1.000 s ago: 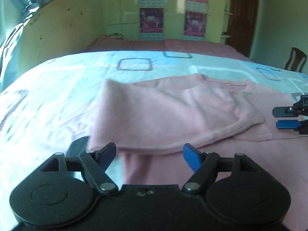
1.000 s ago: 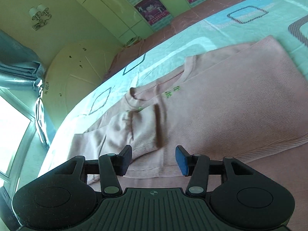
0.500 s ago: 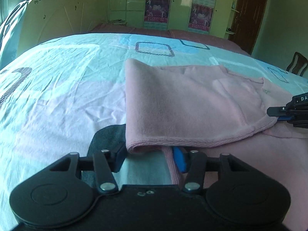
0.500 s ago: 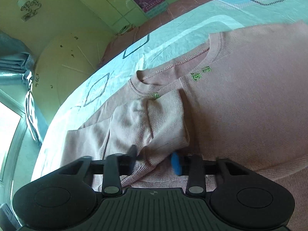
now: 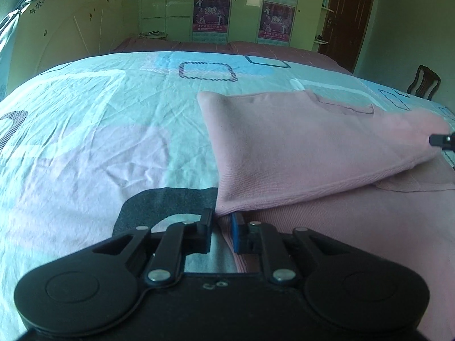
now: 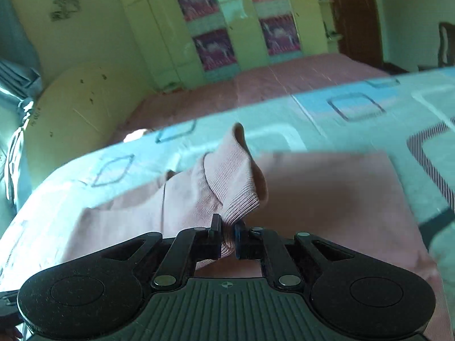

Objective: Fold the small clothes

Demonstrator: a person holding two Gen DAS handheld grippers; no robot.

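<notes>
The pink sweater [image 5: 327, 142] lies on the patterned bedsheet [image 5: 99, 130], its right part cut off by the left wrist view's edge and its lower body hidden behind the gripper housings. The left gripper [image 5: 221, 224] is closing its jaws on the sweater's folded hem corner, though the fabric hides the pad contact. The right gripper [image 6: 227, 234], whose jaws are also closing, pinches the ribbed sleeve cuff [image 6: 239, 196] lifted off the sweater in a blurred view, and only its tip [image 5: 442, 139] shows at the sweater's right end

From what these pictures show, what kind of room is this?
Most likely a bedroom in a home: a wide bed with a patterned sheet, a built-in wardrobe with posters, and a wooden door.
</notes>
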